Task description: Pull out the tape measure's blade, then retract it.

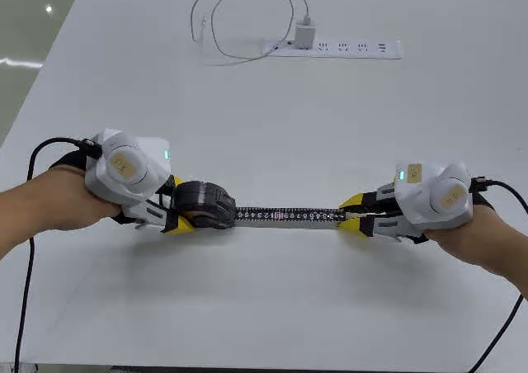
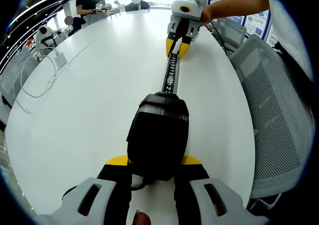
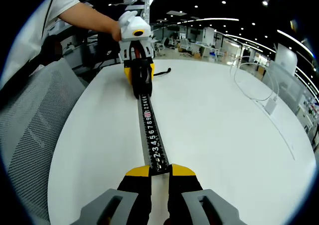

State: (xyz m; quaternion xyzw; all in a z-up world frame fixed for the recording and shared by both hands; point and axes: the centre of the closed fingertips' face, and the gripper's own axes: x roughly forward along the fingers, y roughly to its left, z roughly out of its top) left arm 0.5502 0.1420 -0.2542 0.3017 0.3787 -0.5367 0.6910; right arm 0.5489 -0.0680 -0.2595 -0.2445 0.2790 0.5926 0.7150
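A black tape measure case (image 1: 204, 204) lies low over the white table, held by my left gripper (image 1: 178, 214), whose yellow-tipped jaws are shut on its rear. In the left gripper view the case (image 2: 158, 134) sits between those jaws. The numbered blade (image 1: 289, 215) runs out of the case to the right. My right gripper (image 1: 353, 214) is shut on the blade's far end. In the right gripper view the blade (image 3: 151, 141) stretches from my right gripper (image 3: 159, 172) to the case (image 3: 140, 75). The left gripper view shows the blade (image 2: 170, 75) ending at the right gripper (image 2: 178, 48).
A white power strip (image 1: 340, 49) with a plugged charger (image 1: 304, 35) and looping cable (image 1: 239, 10) lies at the table's far side. Mesh chairs (image 2: 269, 100) stand along the near table edge. People sit at the far end of the table (image 2: 94, 1).
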